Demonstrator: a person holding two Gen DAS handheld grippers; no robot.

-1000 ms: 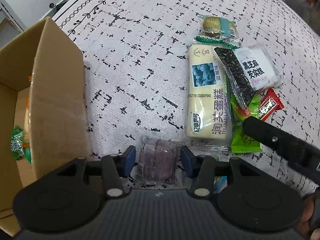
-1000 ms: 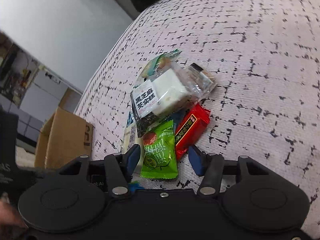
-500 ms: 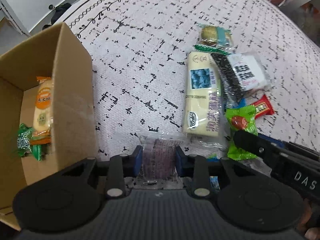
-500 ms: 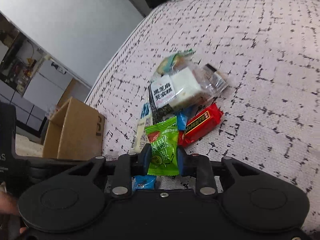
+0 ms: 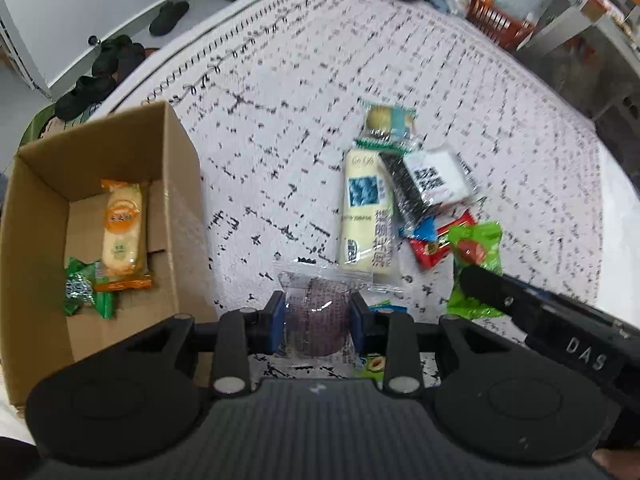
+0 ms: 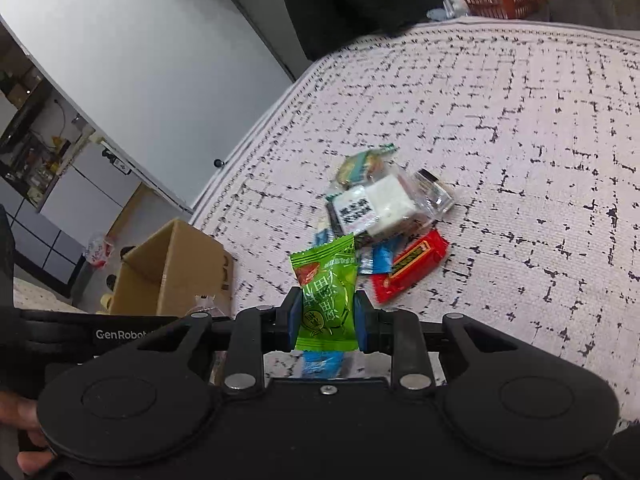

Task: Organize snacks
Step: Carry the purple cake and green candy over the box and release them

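1. The left gripper (image 5: 318, 318) is clenched on a clear-wrapped purple snack (image 5: 316, 316), its lower end hidden behind the gripper body, beside the cardboard box (image 5: 176, 184).
2. The right gripper (image 6: 328, 316) grips a green packet (image 6: 330, 292); its print is blurred.
3. The remaining snack pile (image 6: 384, 216) overlaps mid-tablecloth (image 6: 520, 120).

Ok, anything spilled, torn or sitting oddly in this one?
Nothing stands out. The left gripper grips a purple snack packet, the right gripper a green packet. Two snacks lie in the cardboard box; the others sit in a loose overlapping heap on the cloth, wrappers apparently intact.
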